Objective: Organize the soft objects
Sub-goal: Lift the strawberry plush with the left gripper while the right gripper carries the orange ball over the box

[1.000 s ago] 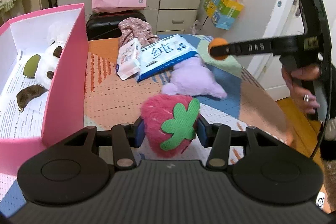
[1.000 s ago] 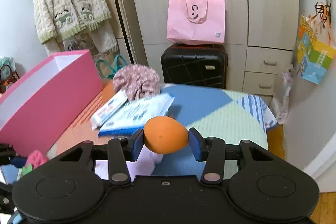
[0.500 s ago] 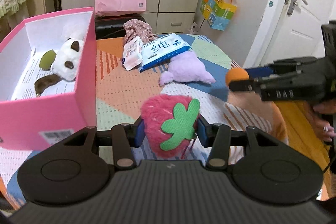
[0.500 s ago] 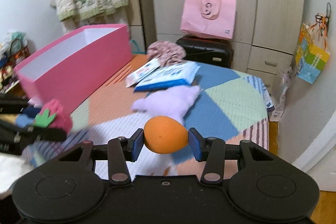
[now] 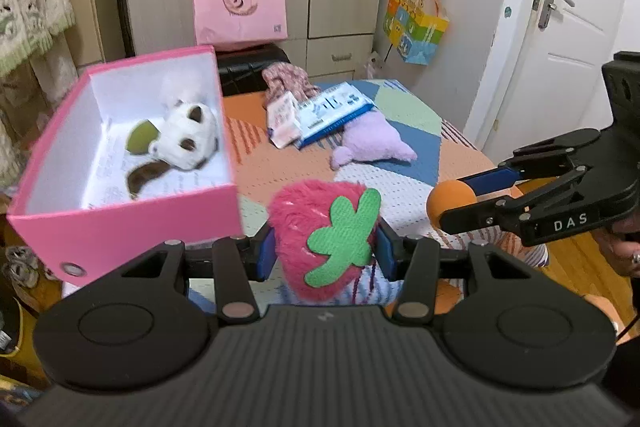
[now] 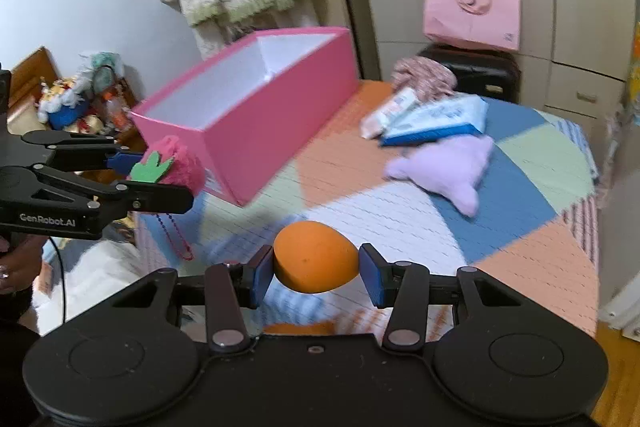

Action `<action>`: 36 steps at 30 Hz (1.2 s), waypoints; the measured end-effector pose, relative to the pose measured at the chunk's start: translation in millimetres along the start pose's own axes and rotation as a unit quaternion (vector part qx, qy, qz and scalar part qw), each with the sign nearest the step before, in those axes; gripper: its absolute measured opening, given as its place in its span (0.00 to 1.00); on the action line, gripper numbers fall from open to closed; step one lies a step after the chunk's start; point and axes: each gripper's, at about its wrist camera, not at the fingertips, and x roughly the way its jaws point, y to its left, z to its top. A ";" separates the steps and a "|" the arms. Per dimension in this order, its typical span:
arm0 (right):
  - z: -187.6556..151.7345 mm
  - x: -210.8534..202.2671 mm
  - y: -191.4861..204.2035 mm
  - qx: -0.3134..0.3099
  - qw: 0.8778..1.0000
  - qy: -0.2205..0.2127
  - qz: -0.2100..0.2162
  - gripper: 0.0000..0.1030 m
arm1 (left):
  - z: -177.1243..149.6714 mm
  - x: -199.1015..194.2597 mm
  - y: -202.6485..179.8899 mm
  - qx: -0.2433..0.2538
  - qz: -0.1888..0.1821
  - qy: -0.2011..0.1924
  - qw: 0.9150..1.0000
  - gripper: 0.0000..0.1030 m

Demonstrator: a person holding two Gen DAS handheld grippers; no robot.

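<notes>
With the fuzzy pink strawberry plush [image 5: 320,239] clamped in the left gripper [image 5: 325,254] and the soft orange ball [image 6: 315,256] in the right gripper [image 6: 316,273], both should be carried above the open pink cardboard box [image 5: 120,223] before being released.

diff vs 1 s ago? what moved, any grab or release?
Both claws pulled back from the table, so each view now takes in more of it. The left claw carried the strawberry plush back; the right claw carried the orange ball back. No grab, no release. Unchanged: pink box with the panda plush inside, purple plush and packets on the table.
</notes>
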 end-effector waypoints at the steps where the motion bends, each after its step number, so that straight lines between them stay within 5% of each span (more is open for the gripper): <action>1: 4.0 0.2 5.2 -0.005 1.000 -0.004 0.003 0.51 | 0.9 -3.8 2.4 0.002 0.002 -0.003 1.000 0.46; 21: 115.2 58.5 78.2 -0.130 0.987 -0.078 0.055 0.51 | 47.6 -20.1 104.5 -0.038 0.037 -0.048 0.997 0.46; 28: 164.0 105.8 62.6 -0.101 0.991 -0.078 0.052 0.51 | 70.7 28.9 146.8 -0.070 0.057 -0.036 0.995 0.46; 36: 201.4 179.4 34.6 -0.045 0.997 -0.026 0.061 0.51 | 87.2 97.4 187.5 -0.096 0.068 0.037 0.992 0.46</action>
